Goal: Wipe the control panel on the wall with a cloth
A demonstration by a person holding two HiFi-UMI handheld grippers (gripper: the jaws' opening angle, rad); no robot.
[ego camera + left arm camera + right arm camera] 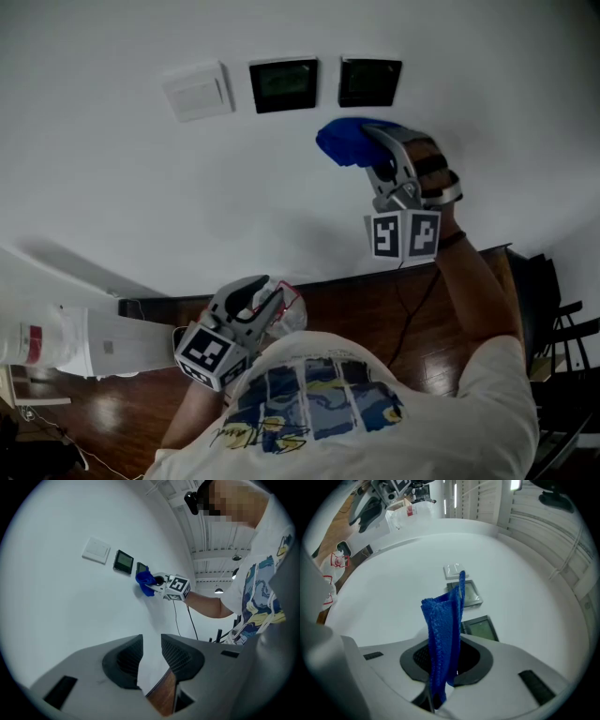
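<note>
My left gripper [251,292] hangs at the lower left of the head view. Its jaws stand a narrow gap apart with nothing between them, well apart from the wall fittings. Along the top sit a white switch plate [197,91], then the control panel [283,84], two dark screens side by side. My right gripper [375,155] is the nearer one. It pinches the blue cloth [349,141] just below the right-hand screen [369,82]; I cannot tell whether the cloth touches the wall. Its folded strip runs lengthwise out of the jaws, pointing towards the screens, so I judge the wipe goes upward.

White wall [112,187], dark wood floor [356,309]
</note>
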